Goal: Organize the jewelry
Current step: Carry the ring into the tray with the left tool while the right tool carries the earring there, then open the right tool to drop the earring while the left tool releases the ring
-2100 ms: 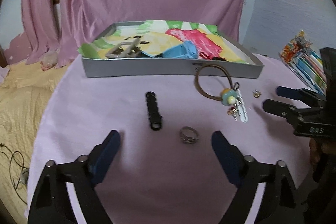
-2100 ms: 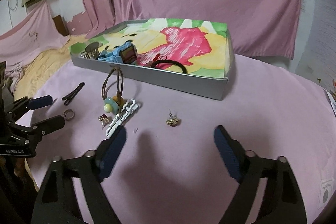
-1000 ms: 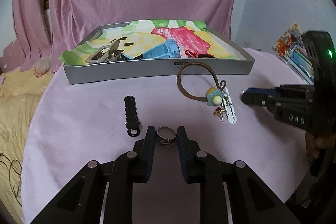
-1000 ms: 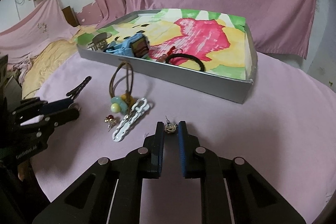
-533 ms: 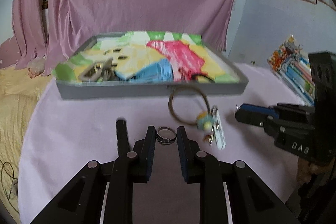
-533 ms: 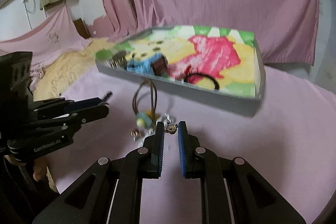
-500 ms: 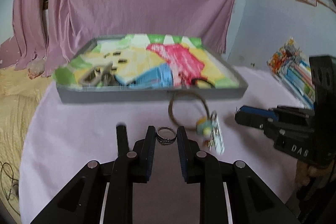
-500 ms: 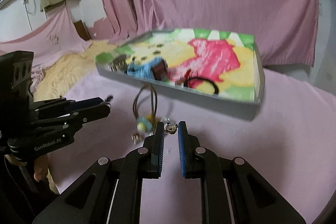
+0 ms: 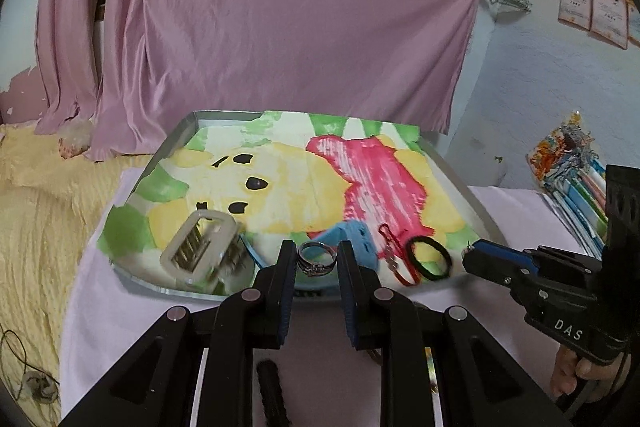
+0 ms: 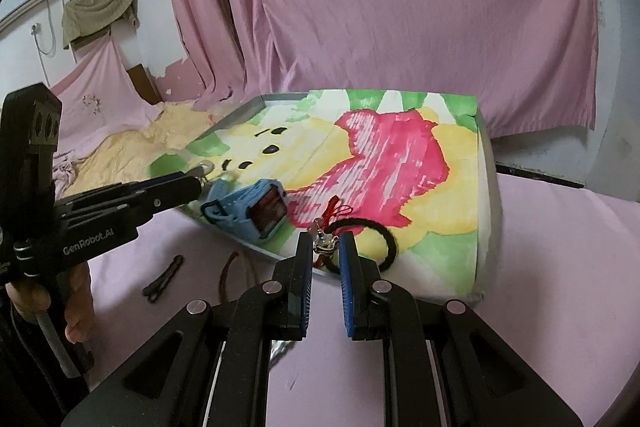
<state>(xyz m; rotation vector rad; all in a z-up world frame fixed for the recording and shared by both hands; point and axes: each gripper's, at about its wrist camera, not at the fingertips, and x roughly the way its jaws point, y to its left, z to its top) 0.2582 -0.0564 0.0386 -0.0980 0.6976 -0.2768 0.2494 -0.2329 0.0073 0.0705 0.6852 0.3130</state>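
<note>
My left gripper [image 9: 317, 259] is shut on a silver ring [image 9: 316, 258], held above the front edge of the grey tray [image 9: 172, 147] with a colourful lining. My right gripper [image 10: 325, 245] is shut on a small gold earring [image 10: 324, 242], held over the tray's near side by a black hair tie [image 10: 376, 227]. Each gripper shows in the other's view: the right gripper [image 9: 474, 254] at the tray's right front corner, the left gripper [image 10: 196, 183] near a blue watch [image 10: 256, 211]. In the tray lie a silver buckle [image 9: 200, 247], the blue watch [image 9: 352, 239], a red charm [image 9: 394, 259] and the black hair tie [image 9: 428, 259].
On the pink tablecloth in front of the tray lie a black hair clip [image 10: 164, 277] and a brown hair loop [image 10: 228, 275]. The black clip [image 9: 272, 395] shows under my left gripper. A colourful packet [image 9: 568, 163] sits at the right. A hand [image 10: 76, 311] holds the left tool.
Both grippers shut on their pieces, the ring and the earring, lifted them off the cloth and carried them forward to the tray's front edge.
</note>
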